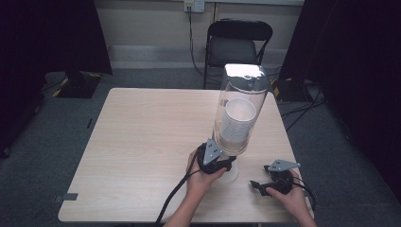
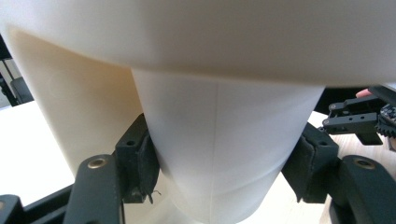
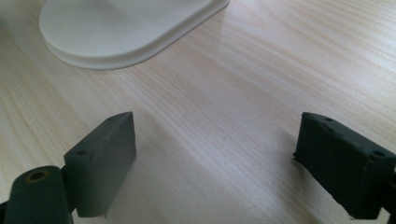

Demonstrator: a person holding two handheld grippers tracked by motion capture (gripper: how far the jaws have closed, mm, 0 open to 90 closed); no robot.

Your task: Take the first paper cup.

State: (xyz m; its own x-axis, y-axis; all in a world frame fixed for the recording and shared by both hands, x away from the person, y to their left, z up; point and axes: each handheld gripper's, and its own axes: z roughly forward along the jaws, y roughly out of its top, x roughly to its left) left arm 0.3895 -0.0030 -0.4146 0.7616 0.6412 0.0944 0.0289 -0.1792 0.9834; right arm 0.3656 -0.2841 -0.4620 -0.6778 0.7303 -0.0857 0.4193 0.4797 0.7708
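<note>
The dispenser (image 1: pixel 239 111) is standing near the front right of the table (image 1: pixel 142 142), its white base (image 1: pixel 231 175) sitting flat on the wood; its clear tube is rising tall and leaning a little toward the camera in the high view, with a stack of white cups (image 1: pixel 236 124) showing inside it. The left gripper (image 1: pixel 218 160) is clamping the dispenser low down, at the narrow white neck under the tube; in the left gripper view the neck (image 2: pixel 219 154) is sitting between the two black pads (image 2: pixel 140 158), both of which are pressing against it, one on each side. The left hand (image 1: pixel 201 177) is holding that gripper from the near side.

The right gripper (image 1: pixel 265 185) is lying low over the table, just to the right of the base and apart from it; its jaws are standing wide with nothing between them but bare wood, as the right gripper view is showing, with the base's rounded edge (image 3: pixel 130 32) lying ahead of them. The right hand (image 1: pixel 291 196) is gripping it near the table's front edge; a black chair (image 1: pixel 236 45) is standing beyond the far side.
</note>
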